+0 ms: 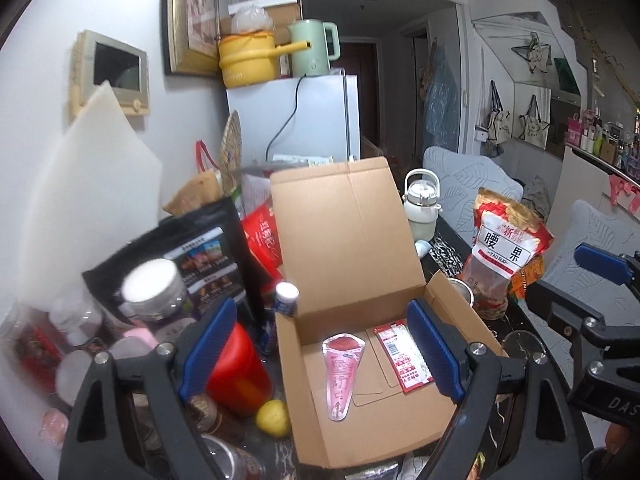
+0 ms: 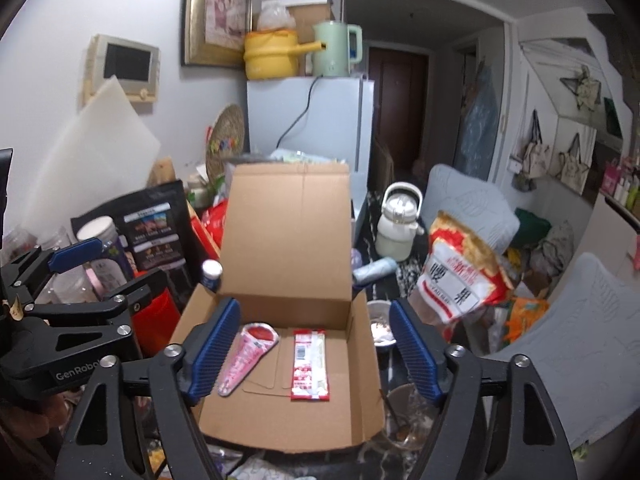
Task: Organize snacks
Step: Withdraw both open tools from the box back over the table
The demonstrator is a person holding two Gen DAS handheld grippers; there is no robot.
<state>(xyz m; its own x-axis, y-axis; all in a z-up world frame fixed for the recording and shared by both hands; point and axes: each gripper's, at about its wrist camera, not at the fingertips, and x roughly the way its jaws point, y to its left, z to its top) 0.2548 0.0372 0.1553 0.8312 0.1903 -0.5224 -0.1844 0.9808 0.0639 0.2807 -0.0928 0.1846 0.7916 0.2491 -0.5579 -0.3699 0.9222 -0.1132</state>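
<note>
Left wrist view: a crowded dark table top in a small room. At far left a white foam board [image 1: 96, 168] leans on the wall. In front of it stand a clear jar with a white lid [image 1: 154, 286] and a black pouch [image 1: 200, 256]. My left claw [image 1: 322, 354] hovers above the table with its blue pads wide apart and nothing between them. Under its left pad sits a red container [image 1: 236, 376], and a yellow lemon [image 1: 273, 418] lies just beside the cardboard box [image 1: 348, 240]. The box stands open, its lid tilted back. On its floor lie two snacks side by side: a pink cone-shaped packet [image 1: 340, 372] and, to its right, a flat red sachet [image 1: 402, 354]. Right of the box a red and white bag of cashews [image 1: 502, 248] stands upright. My right claw shows at the far right edge.

Right wrist view: my left claw shows at the left edge. My right claw [image 2: 316, 350] hovers over the same box [image 2: 288, 220], pads spread and holding nothing. The pink packet [image 2: 246, 354] and red sachet [image 2: 310, 364] lie between its pads, lower down, untouched. A white kettle [image 2: 398, 226] stands behind, right of the box lid.
</note>
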